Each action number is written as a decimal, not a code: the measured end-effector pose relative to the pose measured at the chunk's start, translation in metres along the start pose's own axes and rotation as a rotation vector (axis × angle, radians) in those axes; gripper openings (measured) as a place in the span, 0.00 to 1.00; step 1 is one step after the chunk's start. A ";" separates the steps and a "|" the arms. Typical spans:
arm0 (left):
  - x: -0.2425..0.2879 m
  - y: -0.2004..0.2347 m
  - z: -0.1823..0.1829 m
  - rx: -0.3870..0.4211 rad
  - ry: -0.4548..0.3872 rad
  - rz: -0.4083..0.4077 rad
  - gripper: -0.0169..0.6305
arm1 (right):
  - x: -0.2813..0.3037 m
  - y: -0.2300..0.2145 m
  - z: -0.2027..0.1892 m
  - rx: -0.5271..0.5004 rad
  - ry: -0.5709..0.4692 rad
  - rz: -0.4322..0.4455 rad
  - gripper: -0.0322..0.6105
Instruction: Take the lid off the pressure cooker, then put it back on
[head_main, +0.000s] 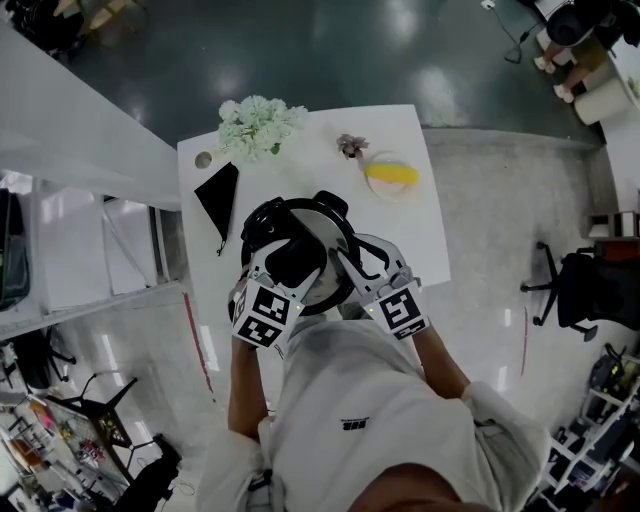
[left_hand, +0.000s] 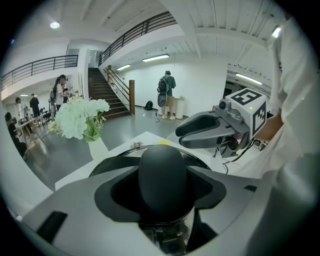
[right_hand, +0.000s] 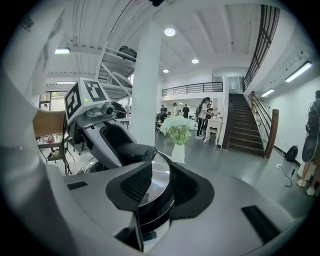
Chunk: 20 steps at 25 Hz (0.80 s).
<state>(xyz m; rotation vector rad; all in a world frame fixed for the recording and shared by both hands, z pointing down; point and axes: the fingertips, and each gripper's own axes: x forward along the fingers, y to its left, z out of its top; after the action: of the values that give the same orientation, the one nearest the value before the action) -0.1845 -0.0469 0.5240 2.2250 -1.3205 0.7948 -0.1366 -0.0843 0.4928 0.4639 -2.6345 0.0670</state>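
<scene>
On the white table (head_main: 425, 235), a bunch of pale green-white flowers (head_main: 260, 125) stands at the far left corner. A black pouch (head_main: 220, 195) lies just nearer along the left edge. The pressure cooker (head_main: 262, 215) stands at the middle of the near edge, right in front of the person. Its steel lid (head_main: 325, 232) sits on the pot, and both claws are on it.

The left claw (head_main: 297, 255) reaches in from the near left and points down at the lid's top. In the left gripper view its jaws stand fairly wide and hold the lid's rounded black knob (left_hand: 162, 172), with a dark pad lying against each side of it. The right claw (left_hand: 181, 135) shows beyond the knob in the same view, with its marker cube uppermost.

The right claw (head_main: 352, 262) comes in from the near right, at the lid's right side. In the right gripper view its jaws are set narrow and close on the lid's rim (right_hand: 161, 175), where bright steel and a black band below it fill the gap between the pads. The left claw (right_hand: 132, 150) lies across the lid's top just beyond, and the flowers (right_hand: 177, 127) stand behind it.

Near the far right corner, well apart from the cooker, a yellow thing (head_main: 392, 174) lies on a small plate (head_main: 385, 192).
</scene>
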 end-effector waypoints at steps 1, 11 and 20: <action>0.000 0.000 0.000 0.007 -0.001 -0.009 0.47 | 0.000 0.001 0.000 0.000 0.000 -0.004 0.22; 0.000 -0.002 0.000 0.093 -0.010 -0.103 0.47 | -0.007 0.009 -0.002 0.028 0.004 -0.096 0.22; -0.001 -0.004 -0.003 0.148 -0.008 -0.162 0.47 | -0.024 0.017 -0.009 0.070 0.006 -0.230 0.22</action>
<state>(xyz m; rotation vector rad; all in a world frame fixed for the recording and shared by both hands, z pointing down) -0.1823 -0.0431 0.5252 2.4164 -1.1001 0.8484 -0.1183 -0.0602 0.4905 0.7861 -2.5606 0.0866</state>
